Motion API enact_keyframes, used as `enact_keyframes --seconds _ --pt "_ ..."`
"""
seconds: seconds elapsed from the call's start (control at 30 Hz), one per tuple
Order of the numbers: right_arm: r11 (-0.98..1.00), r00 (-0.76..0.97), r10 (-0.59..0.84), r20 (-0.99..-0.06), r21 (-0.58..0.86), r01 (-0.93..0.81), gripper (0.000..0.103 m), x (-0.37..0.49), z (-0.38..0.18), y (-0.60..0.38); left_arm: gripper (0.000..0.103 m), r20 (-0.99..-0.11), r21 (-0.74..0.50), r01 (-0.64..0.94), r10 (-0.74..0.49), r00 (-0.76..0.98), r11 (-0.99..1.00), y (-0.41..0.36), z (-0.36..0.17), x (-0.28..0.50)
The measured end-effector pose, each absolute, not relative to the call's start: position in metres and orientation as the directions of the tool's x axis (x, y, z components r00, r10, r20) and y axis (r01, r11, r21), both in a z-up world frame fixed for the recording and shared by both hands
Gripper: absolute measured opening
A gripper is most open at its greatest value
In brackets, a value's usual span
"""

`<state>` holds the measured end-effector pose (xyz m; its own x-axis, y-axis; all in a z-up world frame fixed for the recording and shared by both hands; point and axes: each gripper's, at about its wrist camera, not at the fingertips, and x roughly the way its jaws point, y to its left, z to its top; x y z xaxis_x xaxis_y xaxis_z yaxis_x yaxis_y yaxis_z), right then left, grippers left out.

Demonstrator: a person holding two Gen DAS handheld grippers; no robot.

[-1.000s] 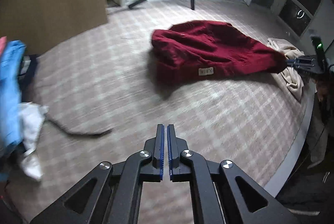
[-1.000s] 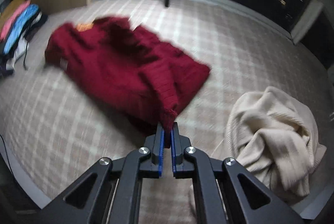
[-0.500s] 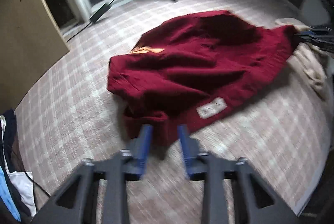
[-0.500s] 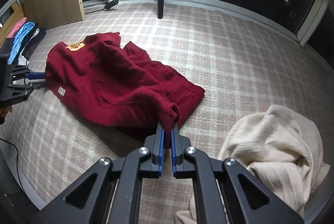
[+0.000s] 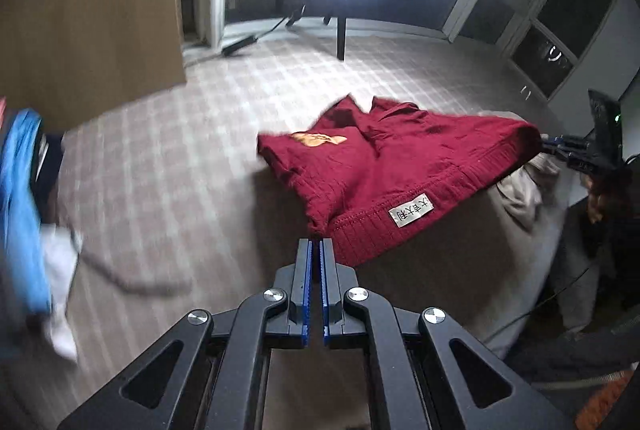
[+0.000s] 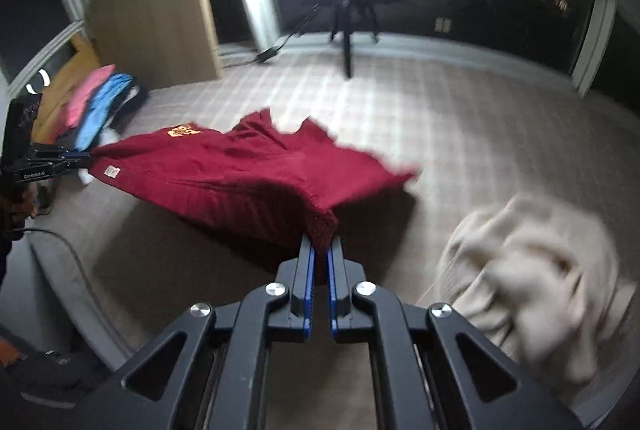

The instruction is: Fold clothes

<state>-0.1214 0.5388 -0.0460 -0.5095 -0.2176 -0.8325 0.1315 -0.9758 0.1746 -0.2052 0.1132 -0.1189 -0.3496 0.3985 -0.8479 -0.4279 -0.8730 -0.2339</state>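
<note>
Left gripper now clamped on hem corner of red sweater; half a second back its jaws stood apart, just short of cloth. Right gripper keeps its pinch on opposite hem corner. Sweater, before slumped on checked bedspread, now hangs stretched between both grippers, hem lifted, far part apparently trailing on bed. Judgement: both corners secured, garment ready for shaking flat and laying out. Cream garment heaped beside right gripper, untouched. Coloured clothes piled at far side.
</note>
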Motion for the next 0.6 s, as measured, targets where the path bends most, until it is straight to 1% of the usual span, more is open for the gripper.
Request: enact_keyframes --seconds 0.13,0.2,0.27,0.37,0.43,0.5,0.6 --pt "-0.973 -0.368 -0.223 -0.903 0.181 0.146 0.006 -0.093 -0.088 0.510 0.003 -0.886 -0.271 -0.378 0.384 -0.262 -0.885 0.104 -0.152 -0.172" --pt "-0.971 -0.311 -0.230 -0.922 0.195 0.139 0.006 -0.083 -0.107 0.501 0.003 -0.896 -0.285 -0.359 0.380 -0.230 -0.889 0.104 -0.169 -0.166" --pt "-0.972 -0.304 -0.221 -0.927 0.185 0.142 0.006 -0.082 -0.111 0.497 0.003 -0.904 -0.298 -0.340 0.378 -0.199 -0.892 0.104 -0.187 -0.162" --pt "-0.976 -0.355 -0.195 -0.914 0.144 0.164 0.006 -0.099 -0.095 0.497 0.003 -0.899 -0.309 -0.331 0.388 -0.204 -0.892 0.104 -0.191 -0.170" --pt "-0.977 -0.389 -0.178 -0.904 0.116 0.177 0.006 -0.110 -0.084 0.497 0.003 -0.883 -0.318 -0.332 0.405 -0.238 -0.888 0.101 -0.176 -0.185" --pt "-0.977 -0.431 -0.164 -0.888 0.087 0.192 0.006 -0.124 -0.068 0.496 0.003 -0.863 -0.293 -0.340 0.400 -0.308 -0.894 0.098 -0.148 -0.208" --pt "-0.975 -0.541 -0.156 -0.827 0.040 0.220 0.006 -0.173 -0.014 0.496 0.003 -0.820 -0.235 -0.353 0.380 -0.428 -0.906 0.093 -0.093 -0.244"
